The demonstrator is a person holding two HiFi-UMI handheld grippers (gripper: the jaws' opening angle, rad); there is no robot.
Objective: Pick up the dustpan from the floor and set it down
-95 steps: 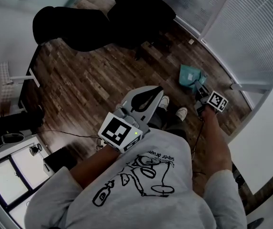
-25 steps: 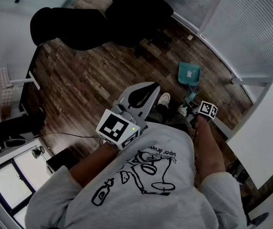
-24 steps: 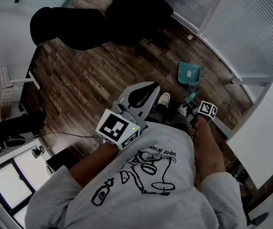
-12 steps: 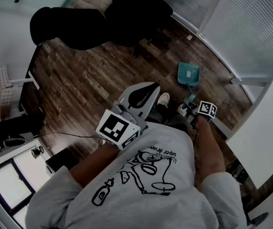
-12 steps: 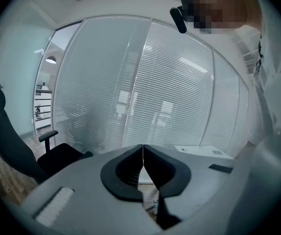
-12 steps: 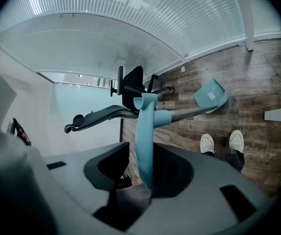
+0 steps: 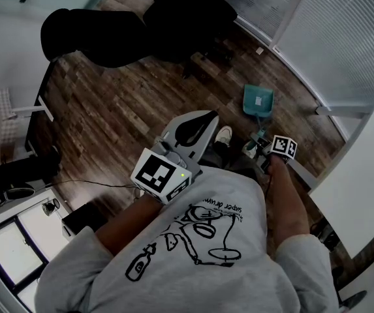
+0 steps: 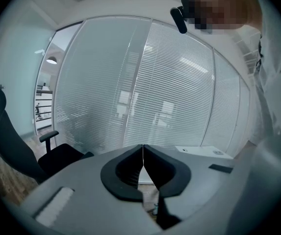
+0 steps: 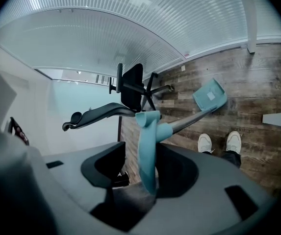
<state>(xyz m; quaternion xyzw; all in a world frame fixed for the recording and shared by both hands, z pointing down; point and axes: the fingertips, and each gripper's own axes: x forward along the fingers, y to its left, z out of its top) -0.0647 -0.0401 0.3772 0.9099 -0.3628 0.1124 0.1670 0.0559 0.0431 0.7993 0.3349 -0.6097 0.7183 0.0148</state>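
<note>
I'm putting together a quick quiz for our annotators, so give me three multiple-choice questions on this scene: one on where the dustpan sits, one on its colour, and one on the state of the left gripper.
1. Where does the pan end of the dustpan rest?
A) on the wood floor near the blinds
B) on the chair seat
C) on the white desk

2. What colour is the dustpan?
A) red
B) teal
C) yellow

3. How do the jaws of the left gripper stand?
A) wide apart
B) clamped on the dustpan's handle
C) together, nothing between them

Answers:
1 A: the head view shows the pan on the planks by the blinds.
2 B: it looks teal in the head view and in the right gripper view.
3 C: the left gripper view shows the jaws meeting with nothing between them.
</note>
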